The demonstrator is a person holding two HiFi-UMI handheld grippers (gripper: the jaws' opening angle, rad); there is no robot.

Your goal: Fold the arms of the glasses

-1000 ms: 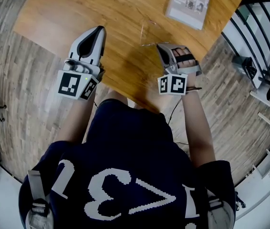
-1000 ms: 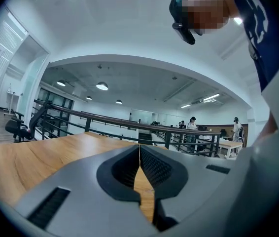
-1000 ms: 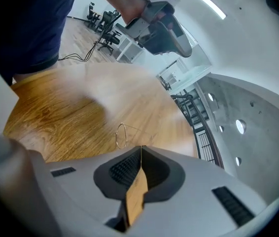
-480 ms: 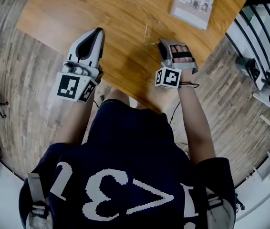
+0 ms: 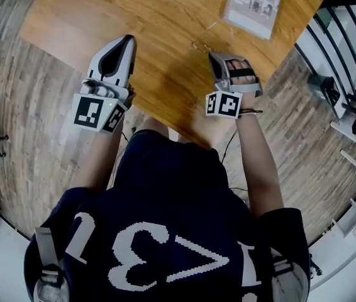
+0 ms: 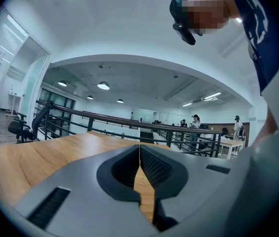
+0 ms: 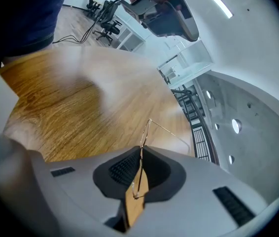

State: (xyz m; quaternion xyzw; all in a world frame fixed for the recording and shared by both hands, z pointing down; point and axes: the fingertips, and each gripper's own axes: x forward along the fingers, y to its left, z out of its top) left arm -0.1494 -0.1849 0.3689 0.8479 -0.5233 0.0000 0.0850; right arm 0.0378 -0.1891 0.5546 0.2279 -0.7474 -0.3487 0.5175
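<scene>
- The person stands at the near edge of a wooden table [image 5: 165, 17] and holds a tool in each hand.
- The left gripper [image 5: 127, 39] is over the left part of the table. Its jaws are pressed together, and there is nothing between them [image 6: 139, 149].
- The right gripper [image 5: 214, 56] is over the right part of the table and tips downward.
- Its jaws have just been closing, and now they pinch the glasses [image 7: 140, 157].
- The glasses are thin, made of gold wire. The round rim stands on its edge between the two dark pads of the right gripper [image 7: 140, 149].
- One thin arm [image 7: 171, 132] of the glasses sticks out to the far right, away from the rim. It is not folded in.
- I cannot tell if the glasses touch the table or hang just above it.
- A flat booklet [image 5: 253, 2] with small pictures lies at the far right corner of the table, well apart from both tools.
- A dark railing [image 5: 348, 61] runs along the right side, past the wooden floor [image 5: 27, 124].
</scene>
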